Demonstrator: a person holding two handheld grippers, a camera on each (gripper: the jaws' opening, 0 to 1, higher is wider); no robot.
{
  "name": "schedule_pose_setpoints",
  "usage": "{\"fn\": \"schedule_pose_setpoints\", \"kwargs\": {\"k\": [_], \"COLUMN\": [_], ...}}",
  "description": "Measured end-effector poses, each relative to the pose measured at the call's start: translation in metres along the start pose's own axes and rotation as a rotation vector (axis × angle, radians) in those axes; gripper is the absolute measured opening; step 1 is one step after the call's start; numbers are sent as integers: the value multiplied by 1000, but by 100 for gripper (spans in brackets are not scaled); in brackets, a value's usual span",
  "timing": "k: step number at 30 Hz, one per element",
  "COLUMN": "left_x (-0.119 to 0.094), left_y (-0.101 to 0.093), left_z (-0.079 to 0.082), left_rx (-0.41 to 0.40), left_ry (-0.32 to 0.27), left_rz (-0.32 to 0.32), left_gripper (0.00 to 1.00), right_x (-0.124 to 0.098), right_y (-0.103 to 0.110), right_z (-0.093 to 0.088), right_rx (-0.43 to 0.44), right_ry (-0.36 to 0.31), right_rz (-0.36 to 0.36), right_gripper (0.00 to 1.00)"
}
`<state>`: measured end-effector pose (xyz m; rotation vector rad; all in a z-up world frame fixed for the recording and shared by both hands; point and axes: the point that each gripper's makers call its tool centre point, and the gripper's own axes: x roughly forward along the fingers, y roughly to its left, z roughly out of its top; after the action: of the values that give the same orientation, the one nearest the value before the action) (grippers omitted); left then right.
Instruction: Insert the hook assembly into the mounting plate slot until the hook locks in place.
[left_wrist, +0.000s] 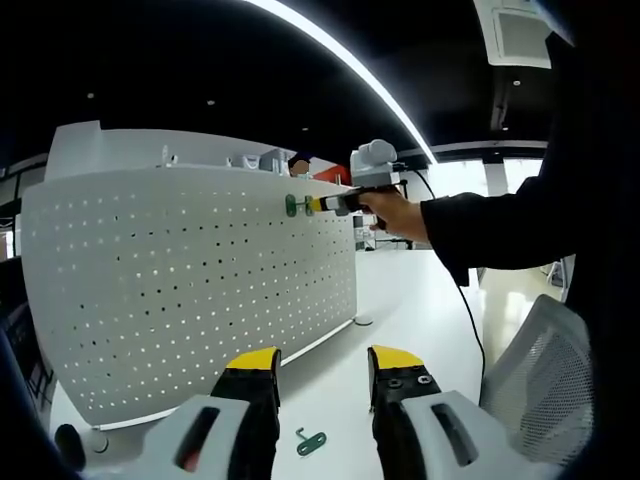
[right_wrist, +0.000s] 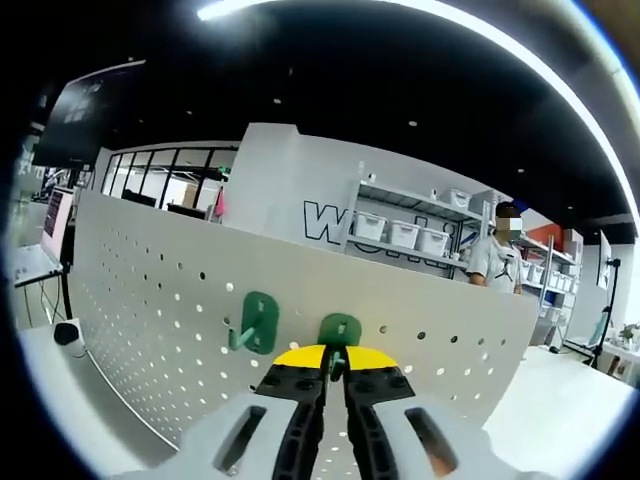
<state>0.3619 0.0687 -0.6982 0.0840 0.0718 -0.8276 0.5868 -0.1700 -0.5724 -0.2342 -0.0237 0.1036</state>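
— What is on the left?
— The left gripper (left_wrist: 322, 372) hangs wide apart over a spare green hook (left_wrist: 311, 441) lying on the white table (left_wrist: 420, 300).
— And to the right?
— The right gripper (right_wrist: 335, 368) pinches a green hook assembly (right_wrist: 340, 331) against the pegboard (right_wrist: 150, 290), beside a mounted hook (right_wrist: 256, 322).

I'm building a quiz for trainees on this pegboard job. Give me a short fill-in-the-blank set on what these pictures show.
1. The right tongs are shut on a ____ hook at the pegboard.
2. A second hook already hangs on the board, to the ____ of it in the right gripper view.
3. The left tongs are ____.
4. A spare hook lies on the ____ table.

Missing words: green; left; open; white
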Motion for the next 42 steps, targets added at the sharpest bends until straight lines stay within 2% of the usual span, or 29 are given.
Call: {"fn": "schedule_pose_setpoints", "kwargs": {"k": [12,25,42], "left_x": [0,0,-2], "left_y": [-1,-3,-1], "left_z": [1,-1,0], "left_rx": [2,14,29], "left_ry": [-1,6,5], "left_rz": [-3,-8,0], "left_gripper": [36,35,35], "right_x": [-6,-28,-59], "right_y": [2,1,27], "right_z": [-4,-2,6], "right_rx": [0,18,35], "right_ry": [10,-4,-32], "right_rz": [5,6,57], "right_gripper": [8,16,21]}}
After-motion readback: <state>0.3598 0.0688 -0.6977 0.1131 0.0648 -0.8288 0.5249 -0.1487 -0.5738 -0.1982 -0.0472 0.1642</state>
